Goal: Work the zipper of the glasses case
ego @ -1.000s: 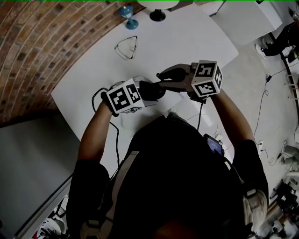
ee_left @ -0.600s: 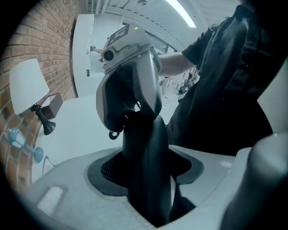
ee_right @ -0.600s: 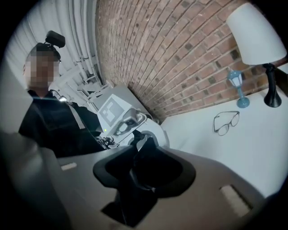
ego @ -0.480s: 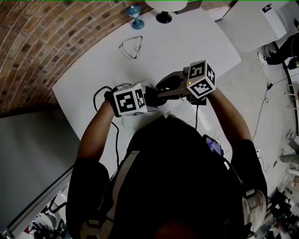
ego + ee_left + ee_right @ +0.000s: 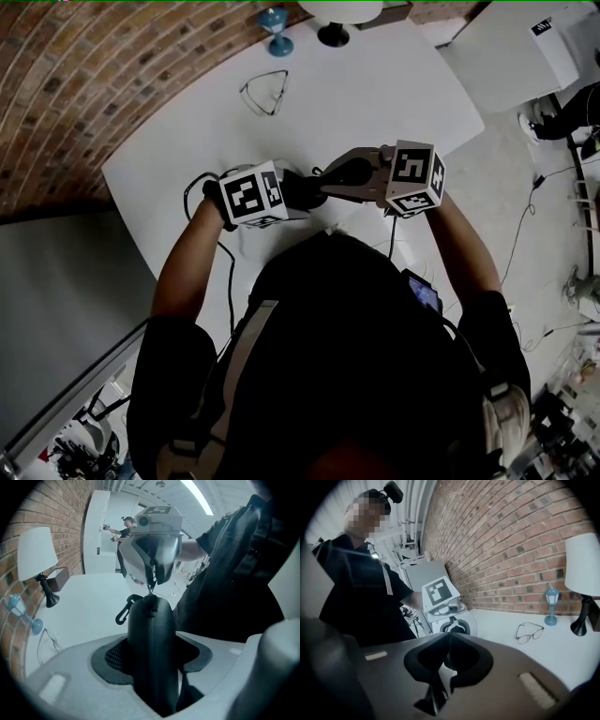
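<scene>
A black glasses case (image 5: 152, 639) stands up between the fingers of my left gripper (image 5: 152, 656), which is shut on it just above the white table (image 5: 375, 94). A black clip (image 5: 123, 614) hangs from the case's far end. My right gripper (image 5: 151, 581) faces the left one. Its jaws have just closed and are shut on the small zipper pull (image 5: 150, 591) at the case's tip. In the head view the case (image 5: 305, 186) sits between my left gripper (image 5: 292, 190) and my right gripper (image 5: 323, 178). In the right gripper view its tips (image 5: 449, 637) meet, hiding the pull.
A pair of glasses (image 5: 265, 92) lies further back on the table. A white lamp (image 5: 337, 19) and a small blue ornament (image 5: 274, 28) stand at the far edge by the brick wall. The person's dark torso fills the near side.
The right gripper has rolled a little and shifted slightly at the case's end. The left gripper and the case have stayed about where they were.
</scene>
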